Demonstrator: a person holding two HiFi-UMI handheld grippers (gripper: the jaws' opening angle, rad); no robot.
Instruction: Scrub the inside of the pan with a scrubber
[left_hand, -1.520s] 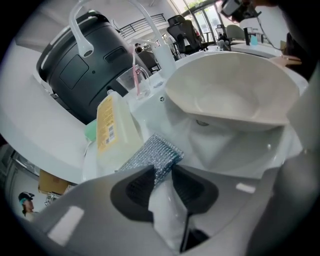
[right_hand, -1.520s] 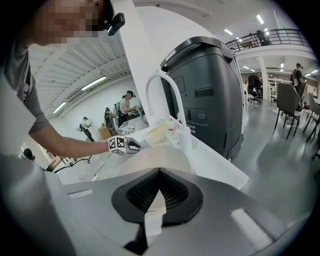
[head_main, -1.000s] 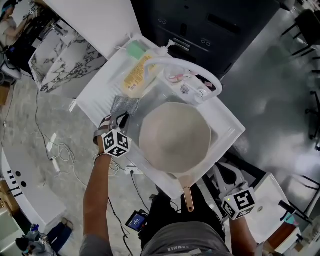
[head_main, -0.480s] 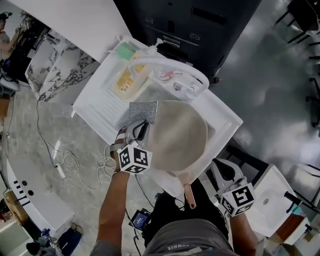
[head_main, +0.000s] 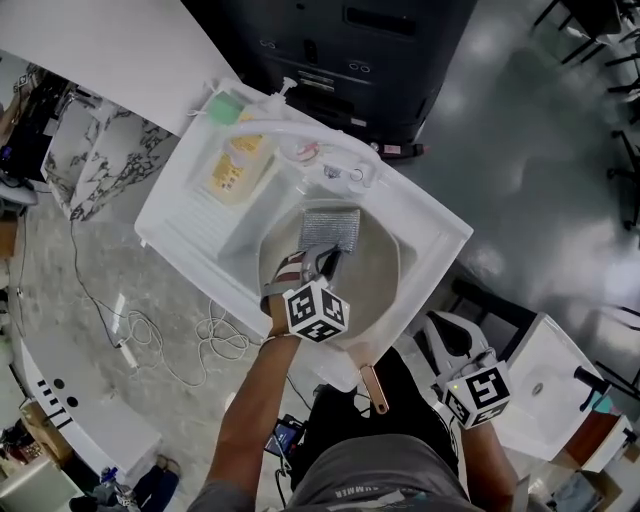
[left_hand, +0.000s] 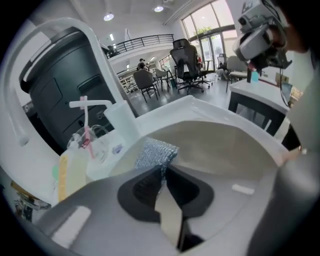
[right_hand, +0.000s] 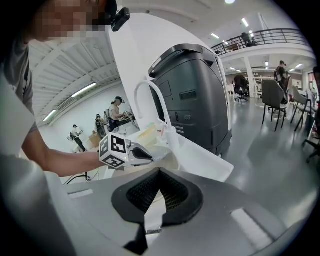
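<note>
A beige pan (head_main: 375, 275) sits in the white sink (head_main: 440, 240), its copper handle (head_main: 375, 388) pointing toward me. My left gripper (head_main: 325, 262) reaches over the pan's inside, shut on a silver mesh scrubber (head_main: 330, 230). In the left gripper view the scrubber (left_hand: 156, 152) sticks out from between the pads of that gripper (left_hand: 162, 172), over the pan's inner wall (left_hand: 225, 145). Whether it touches the pan I cannot tell. My right gripper (head_main: 475, 395) hangs low at the right, away from the sink. Its pads (right_hand: 159, 186) are shut with nothing between them.
A yellow soap bottle (head_main: 228, 168) and a green sponge (head_main: 228, 105) lie on the drainboard to the left. A white arched faucet (head_main: 300, 135) rises behind the pan. A dark cabinet (head_main: 350, 50) stands beyond the sink. Cables (head_main: 200, 340) trail on the floor.
The left gripper picked the scrubber up off the drainboard and carried it right, over the pan's rim to above its inside. The right gripper stayed low at the right.
</note>
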